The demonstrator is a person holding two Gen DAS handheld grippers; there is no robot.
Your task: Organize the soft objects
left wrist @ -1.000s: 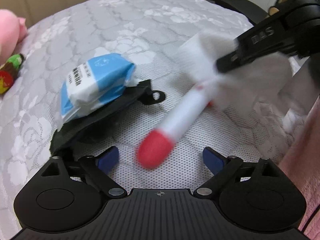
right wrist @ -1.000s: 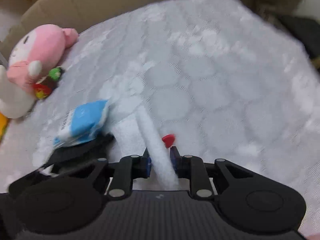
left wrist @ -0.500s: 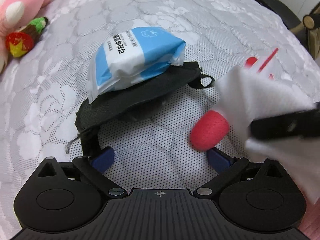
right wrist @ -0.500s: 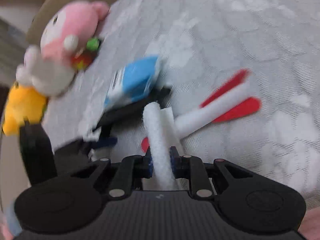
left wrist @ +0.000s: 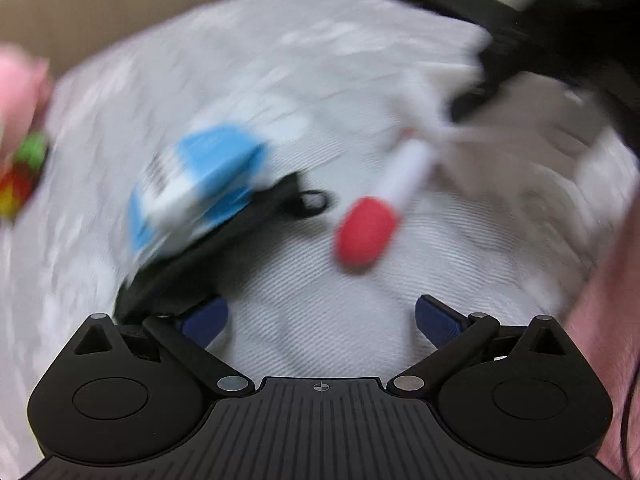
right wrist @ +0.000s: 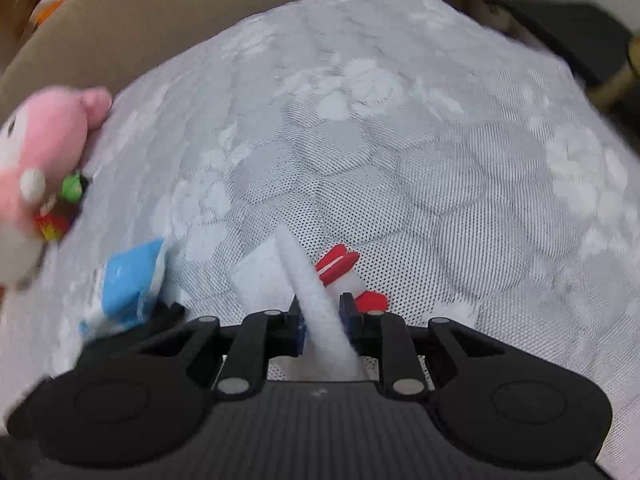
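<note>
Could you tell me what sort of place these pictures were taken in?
Most likely a bedroom at home: the things lie on a quilted mattress with a flower pattern, a pink plush toy sits at its edge, and a blue tissue pack lies nearby.

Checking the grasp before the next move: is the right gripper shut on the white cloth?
Shut: the right gripper pinches the white cloth tightly between both fingers.

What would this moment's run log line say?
left gripper: open, empty | right gripper: shut on white cloth | blue wipes pack: atop black pouch
</note>
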